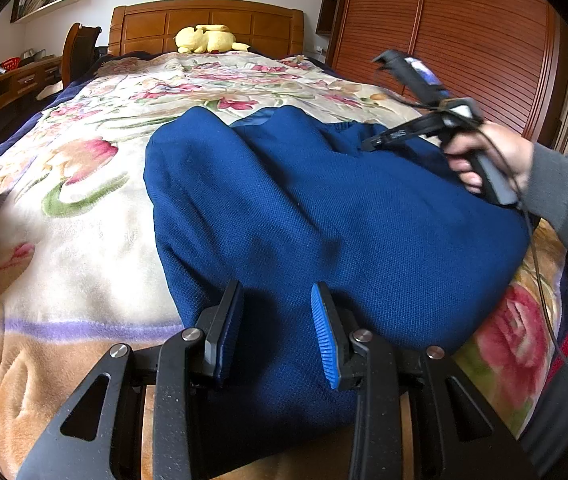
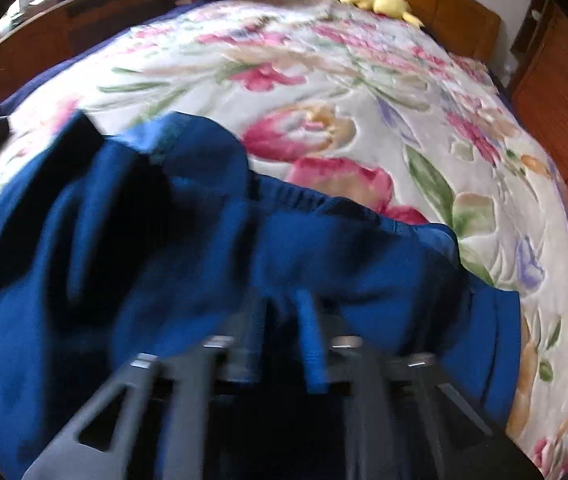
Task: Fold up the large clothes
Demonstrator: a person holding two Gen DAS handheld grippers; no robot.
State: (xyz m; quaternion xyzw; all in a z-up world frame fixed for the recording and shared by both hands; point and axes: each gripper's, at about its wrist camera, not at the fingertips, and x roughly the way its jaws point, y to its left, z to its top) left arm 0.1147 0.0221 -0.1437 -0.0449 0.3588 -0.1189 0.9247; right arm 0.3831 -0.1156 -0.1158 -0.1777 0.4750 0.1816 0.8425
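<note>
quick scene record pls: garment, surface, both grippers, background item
garment: blue garment, bunched in loose folds, not yet folded flat
surface: floral blanket on a bed
left gripper: jaws apart over the garment's near edge, pads not pressing
right gripper: blurred, jaws shut; grip on cloth unclear
background: yellow plush toy by wooden headboard

blurred: right gripper jaws | cut off: blue garment lower edge
</note>
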